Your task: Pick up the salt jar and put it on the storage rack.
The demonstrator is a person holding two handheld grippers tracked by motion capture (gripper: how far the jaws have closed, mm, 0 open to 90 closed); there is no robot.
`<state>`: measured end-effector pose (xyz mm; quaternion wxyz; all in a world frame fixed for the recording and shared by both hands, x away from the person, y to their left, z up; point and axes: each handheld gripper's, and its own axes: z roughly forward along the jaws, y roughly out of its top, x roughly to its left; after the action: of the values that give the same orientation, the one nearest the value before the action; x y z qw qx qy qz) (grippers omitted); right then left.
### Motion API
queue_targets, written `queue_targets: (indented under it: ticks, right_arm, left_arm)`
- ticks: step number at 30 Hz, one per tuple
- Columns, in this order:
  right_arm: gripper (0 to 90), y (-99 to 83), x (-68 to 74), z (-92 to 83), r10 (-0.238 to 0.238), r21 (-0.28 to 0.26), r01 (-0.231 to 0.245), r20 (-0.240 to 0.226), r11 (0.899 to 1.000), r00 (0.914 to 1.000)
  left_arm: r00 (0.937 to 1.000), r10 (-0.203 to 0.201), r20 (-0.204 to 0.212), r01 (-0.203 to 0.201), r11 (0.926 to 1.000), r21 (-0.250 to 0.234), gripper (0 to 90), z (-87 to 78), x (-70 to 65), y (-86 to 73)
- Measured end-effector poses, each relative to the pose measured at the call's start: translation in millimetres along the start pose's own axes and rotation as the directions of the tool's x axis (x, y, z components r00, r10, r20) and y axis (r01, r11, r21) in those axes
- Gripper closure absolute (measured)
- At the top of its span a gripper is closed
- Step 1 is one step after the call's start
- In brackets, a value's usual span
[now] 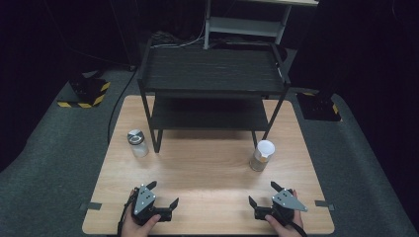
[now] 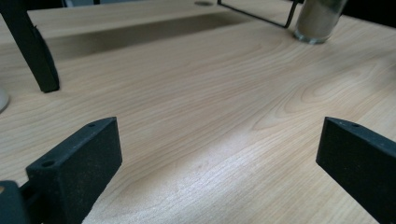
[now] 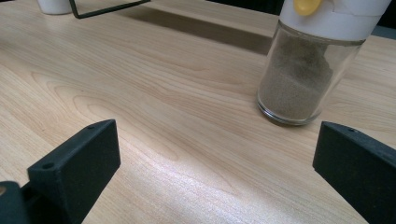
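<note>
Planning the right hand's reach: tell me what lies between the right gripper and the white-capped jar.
Nothing: bare wooden table between the open right gripper and the jar, seen in the right gripper view.

Glossy wood-grain table (image 1: 207, 173), clear glass jar (image 3: 299, 79) (white plastic lid)

lab-like test room: black curtains, hazard-striped bases (image 1: 85, 95), taped table (image 1: 207, 173).

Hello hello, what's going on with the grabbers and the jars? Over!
Left gripper open, empty. Right gripper open, empty. White-lid jar nearest, upright, untouched. Nothing in between.
</note>
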<state>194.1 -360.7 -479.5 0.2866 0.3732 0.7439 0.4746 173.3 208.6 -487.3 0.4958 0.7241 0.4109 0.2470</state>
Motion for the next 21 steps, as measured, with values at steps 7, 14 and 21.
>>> queue_targets:
  ticks: [7, 14, 21]
  right_arm:
    - [0.4, -0.5, -0.8, 0.2, 0.014, -0.004, -0.014, 0.004, 1.000, 0.9999]
    - [0.4, -0.1, -2.1, 2.5, 0.012, -0.007, -0.012, -0.005, 1.000, 0.9999]
    - [0.4, -0.7, -0.7, 1.3, 0.010, -0.008, -0.010, 0.002, 1.000, 0.9999]
  left_arm:
    - [0.9998, 0.022, -0.001, -0.022, 0.9997, -0.002, 0.5, 2.6, -6.0, 0.7]
    - [0.9998, 0.022, 0.001, -0.022, 0.9997, 0.005, 0.4, 4.5, -10.5, 2.3]
    - [0.9999, 0.005, 0.009, -0.005, 1.0000, -0.005, 0.4, 3.4, -7.3, 0.5]
